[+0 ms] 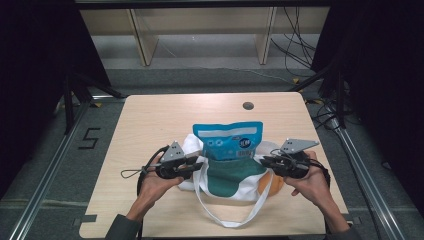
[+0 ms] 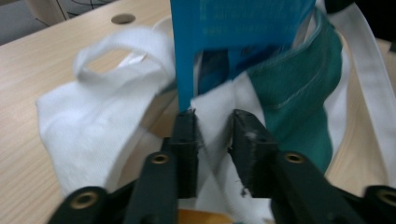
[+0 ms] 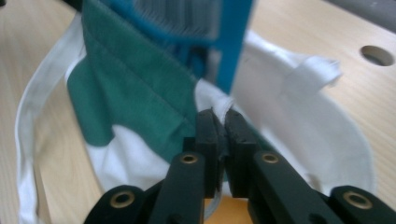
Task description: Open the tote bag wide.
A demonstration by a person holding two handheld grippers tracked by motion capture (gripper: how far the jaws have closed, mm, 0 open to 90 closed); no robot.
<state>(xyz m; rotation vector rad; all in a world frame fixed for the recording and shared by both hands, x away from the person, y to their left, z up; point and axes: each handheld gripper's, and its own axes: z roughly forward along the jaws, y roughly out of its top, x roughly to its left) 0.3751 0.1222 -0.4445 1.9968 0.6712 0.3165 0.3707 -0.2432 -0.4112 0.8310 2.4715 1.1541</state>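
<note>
A white tote bag [image 1: 246,188] with a green patch lies on the near half of the table, and a blue snack packet [image 1: 229,140] stands upright in its mouth. My left gripper [image 1: 200,165] holds the bag's left rim. In the left gripper view [image 2: 212,121] white cloth [image 2: 212,107] is bunched between the jaws, with the blue packet [image 2: 233,23] just beyond. My right gripper [image 1: 262,161] holds the right rim. In the right gripper view [image 3: 219,119] its jaws pinch a fold of the white edge [image 3: 219,100] beside the packet [image 3: 233,42].
The light wooden table [image 1: 150,120] has a round cable hole [image 1: 248,105] at the back. A long white strap [image 1: 225,220] loops toward the front edge. Something orange [image 1: 277,182] peeks from under the bag's right side. Shelving and cables stand beyond the table.
</note>
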